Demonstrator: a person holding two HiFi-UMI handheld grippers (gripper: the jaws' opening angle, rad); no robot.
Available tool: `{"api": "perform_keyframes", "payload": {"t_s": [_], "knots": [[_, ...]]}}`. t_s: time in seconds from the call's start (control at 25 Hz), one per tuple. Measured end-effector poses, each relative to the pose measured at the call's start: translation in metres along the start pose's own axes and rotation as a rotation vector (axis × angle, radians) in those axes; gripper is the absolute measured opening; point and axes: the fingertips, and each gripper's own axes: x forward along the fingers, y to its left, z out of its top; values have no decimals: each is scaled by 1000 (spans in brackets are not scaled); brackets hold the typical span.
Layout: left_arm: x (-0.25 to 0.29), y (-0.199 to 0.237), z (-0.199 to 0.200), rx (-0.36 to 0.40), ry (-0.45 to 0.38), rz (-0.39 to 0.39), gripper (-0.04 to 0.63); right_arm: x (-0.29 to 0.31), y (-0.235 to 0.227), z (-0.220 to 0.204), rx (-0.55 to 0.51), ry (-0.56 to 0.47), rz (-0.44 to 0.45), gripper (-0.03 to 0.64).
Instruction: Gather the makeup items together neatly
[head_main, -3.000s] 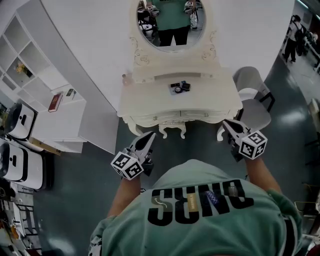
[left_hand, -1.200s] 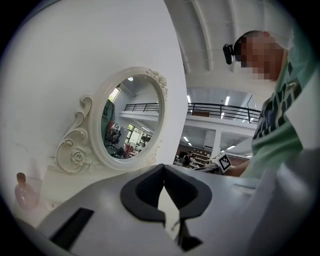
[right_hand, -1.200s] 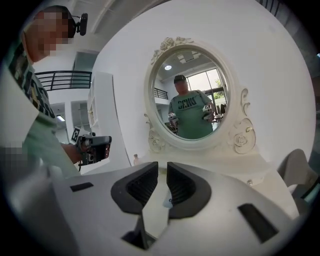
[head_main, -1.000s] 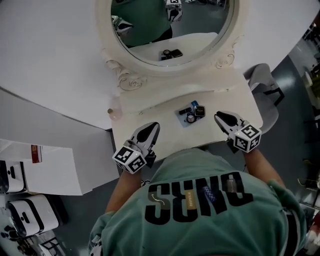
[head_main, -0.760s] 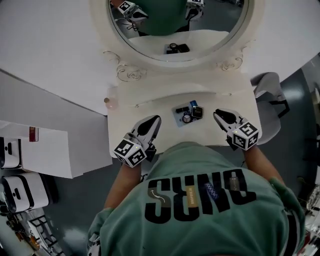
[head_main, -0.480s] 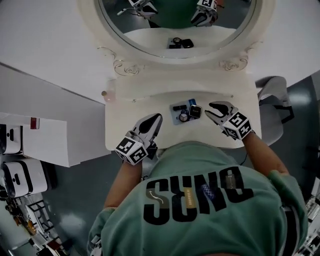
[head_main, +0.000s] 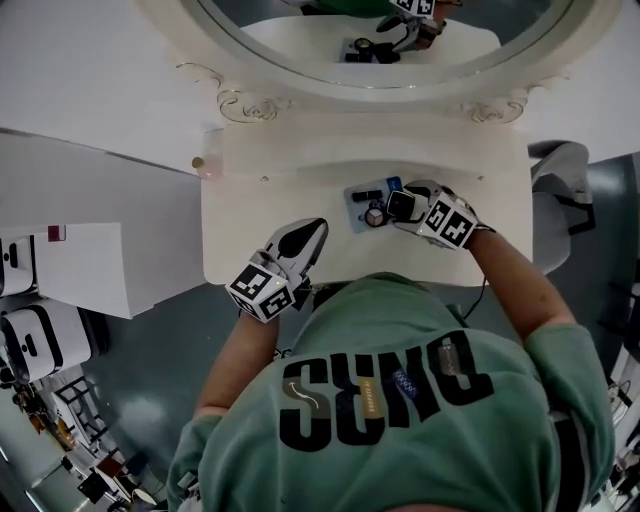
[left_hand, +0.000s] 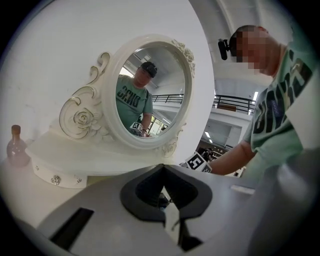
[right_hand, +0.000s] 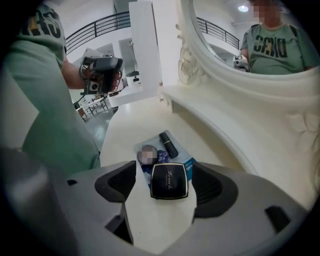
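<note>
A black square compact (right_hand: 169, 181) lies on the cream dressing table (head_main: 260, 200), half on a blue packet (right_hand: 189, 162). A black lipstick tube (right_hand: 168, 144) and a small round item (head_main: 375, 215) rest on the same packet. My right gripper (right_hand: 169, 175) reaches in from the right; its jaws are opening and stand on either side of the compact (head_main: 401, 205) without pressing it. My left gripper (head_main: 305, 238) is shut and empty, over the table's front left, apart from the items. In the left gripper view the left gripper (left_hand: 162, 187) points toward the mirror.
An oval mirror (head_main: 380, 60) in a carved frame stands at the table's back and reflects the items. A small pink bottle (head_main: 198, 163) sits at the back left corner. A grey chair (head_main: 560, 190) is to the right, white shelving (head_main: 70, 270) to the left.
My right gripper moved left to the makeup items and spread its jaws around the black compact. The left gripper stayed shut near the front edge. The view came closer to the table.
</note>
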Motion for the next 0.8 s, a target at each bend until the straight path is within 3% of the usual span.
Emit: {"api": "perform_keyframes", "payload": {"t_s": [0.4, 0.64, 0.8], "knots": [[-12, 8, -21, -36, 32, 17, 8, 39, -13, -42, 29, 118, -1, 322], [-16, 5, -23, -29, 27, 19, 8, 27, -13, -37, 7, 83, 8, 313], [-21, 5, -16, -22, 5, 18, 8, -6, -10, -1, -18, 7, -5, 313]]}}
